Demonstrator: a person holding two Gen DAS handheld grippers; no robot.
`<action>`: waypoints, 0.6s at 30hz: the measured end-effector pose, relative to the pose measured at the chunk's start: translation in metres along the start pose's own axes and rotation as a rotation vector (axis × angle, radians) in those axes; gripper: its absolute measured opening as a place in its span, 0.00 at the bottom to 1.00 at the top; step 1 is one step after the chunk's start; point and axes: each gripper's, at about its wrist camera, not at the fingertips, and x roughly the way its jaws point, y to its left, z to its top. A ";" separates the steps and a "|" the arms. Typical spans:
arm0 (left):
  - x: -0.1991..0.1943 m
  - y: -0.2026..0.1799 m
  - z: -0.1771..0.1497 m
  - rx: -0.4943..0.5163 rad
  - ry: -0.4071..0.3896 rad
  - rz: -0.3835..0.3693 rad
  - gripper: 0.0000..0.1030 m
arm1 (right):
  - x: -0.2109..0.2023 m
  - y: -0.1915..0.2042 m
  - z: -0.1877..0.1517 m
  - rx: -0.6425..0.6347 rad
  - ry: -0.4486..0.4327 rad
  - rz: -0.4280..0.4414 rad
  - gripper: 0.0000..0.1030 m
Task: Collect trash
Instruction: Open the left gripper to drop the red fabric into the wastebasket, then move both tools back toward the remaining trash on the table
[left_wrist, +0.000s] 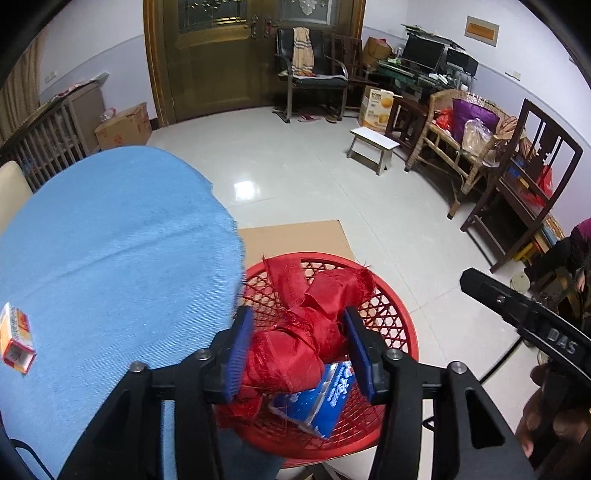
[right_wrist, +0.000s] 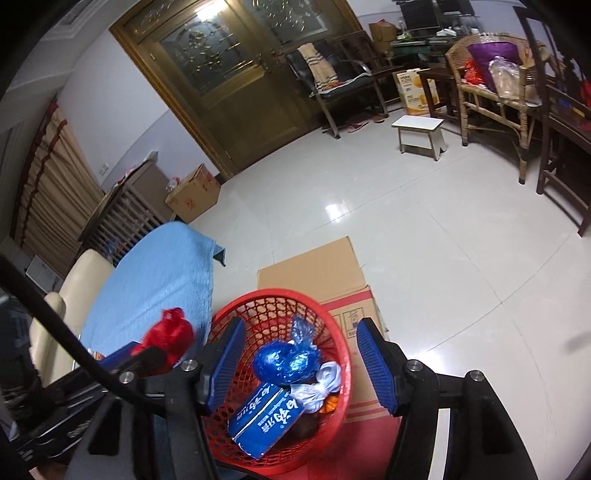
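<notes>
My left gripper (left_wrist: 297, 349) is shut on a crumpled red cloth (left_wrist: 295, 347), held over the red mesh basket (left_wrist: 402, 325) at the table's edge. The cloth also shows in the right wrist view (right_wrist: 168, 339), left of the basket (right_wrist: 332, 325). The basket holds a blue packet (right_wrist: 266, 421), a blue foil wad (right_wrist: 284, 360) and a white knotted bag (right_wrist: 321, 384). My right gripper (right_wrist: 299, 365) is open and empty above the basket. A small orange and white box (left_wrist: 16, 343) lies on the blue tablecloth (left_wrist: 110, 258).
A flattened cardboard box (right_wrist: 317, 273) lies on the tiled floor under the basket. A small white stool (left_wrist: 373, 147), a wicker bench (left_wrist: 458, 147), dark chairs and a cardboard carton (left_wrist: 123, 125) stand around the room.
</notes>
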 end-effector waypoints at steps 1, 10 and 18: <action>0.005 -0.002 0.001 0.006 0.016 0.000 0.70 | -0.002 -0.002 0.001 0.003 -0.004 0.000 0.64; -0.011 0.008 -0.007 0.001 0.022 0.028 0.74 | -0.008 0.000 0.004 0.000 -0.017 0.013 0.64; -0.055 0.069 -0.041 -0.144 -0.032 0.099 0.74 | 0.000 0.032 -0.008 -0.046 0.012 0.070 0.64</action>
